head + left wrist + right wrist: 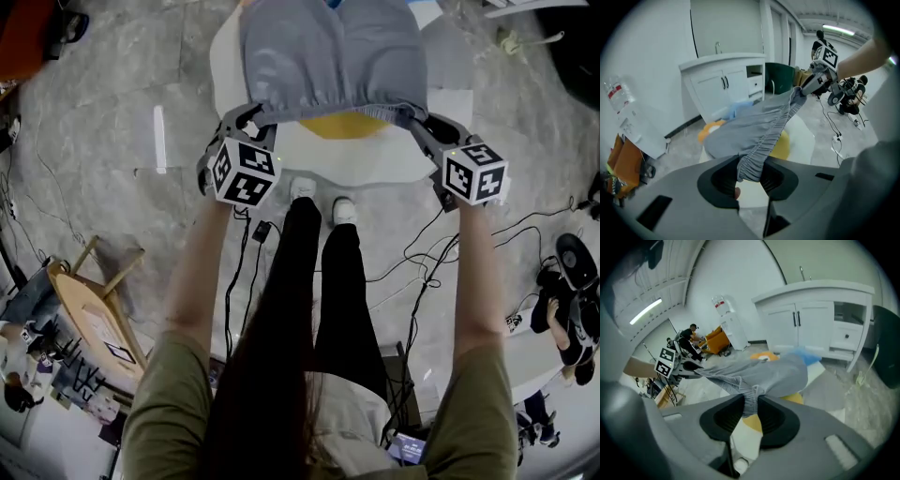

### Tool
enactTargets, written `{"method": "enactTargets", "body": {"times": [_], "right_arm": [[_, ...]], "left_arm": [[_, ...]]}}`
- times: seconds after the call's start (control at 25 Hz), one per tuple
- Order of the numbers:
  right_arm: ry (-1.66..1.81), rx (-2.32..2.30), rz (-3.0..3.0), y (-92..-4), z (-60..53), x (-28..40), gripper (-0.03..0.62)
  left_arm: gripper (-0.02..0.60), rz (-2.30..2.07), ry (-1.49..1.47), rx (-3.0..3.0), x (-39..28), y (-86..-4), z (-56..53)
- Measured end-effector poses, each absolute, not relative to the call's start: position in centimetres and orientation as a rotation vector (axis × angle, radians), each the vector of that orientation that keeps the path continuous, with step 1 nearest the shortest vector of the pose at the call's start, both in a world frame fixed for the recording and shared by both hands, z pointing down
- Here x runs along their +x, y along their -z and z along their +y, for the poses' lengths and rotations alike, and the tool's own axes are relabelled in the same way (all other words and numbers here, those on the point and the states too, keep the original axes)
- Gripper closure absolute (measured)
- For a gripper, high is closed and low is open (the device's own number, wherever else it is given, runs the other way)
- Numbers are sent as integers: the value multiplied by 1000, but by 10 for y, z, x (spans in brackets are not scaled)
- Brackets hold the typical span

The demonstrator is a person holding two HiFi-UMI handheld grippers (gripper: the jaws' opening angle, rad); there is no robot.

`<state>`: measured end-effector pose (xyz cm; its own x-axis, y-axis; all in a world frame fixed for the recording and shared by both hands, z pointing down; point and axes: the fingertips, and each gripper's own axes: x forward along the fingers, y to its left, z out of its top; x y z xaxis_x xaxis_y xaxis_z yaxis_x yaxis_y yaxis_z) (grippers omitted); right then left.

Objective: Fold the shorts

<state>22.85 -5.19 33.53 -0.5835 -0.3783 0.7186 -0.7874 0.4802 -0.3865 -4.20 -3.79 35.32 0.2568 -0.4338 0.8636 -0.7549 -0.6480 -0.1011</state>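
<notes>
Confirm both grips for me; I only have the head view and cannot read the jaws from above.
Observer: In the left gripper view, the left gripper is shut on the gathered waistband of the shorts; fabric fills the gap between its pads.
Operator: Check the right one too.
Observer: The right gripper pinches the waistband's other end, bunched between its jaws.
Operator: Report what stands ahead of the shorts.
Observer: A white cabinet stands beyond them, outside your frame.
</notes>
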Motion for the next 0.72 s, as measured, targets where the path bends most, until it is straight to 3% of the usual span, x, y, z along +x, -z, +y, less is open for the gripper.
{"method": "enactTargets", "body": {"times": [0.32, 0.64, 0.72], "right_arm": [[-1150, 847, -1875, -519, 116, 223, 494], [-1070, 813, -1760, -573, 162, 224, 494], [-1036, 766, -1725, -583, 165, 225, 494]], "left_arm": [[466, -1001, -1438, 1810, -46, -524, 123], [454, -937, -1564, 1717, -43, -585, 172], [414, -924, -1579, 1664, -52, -598, 177]]}}
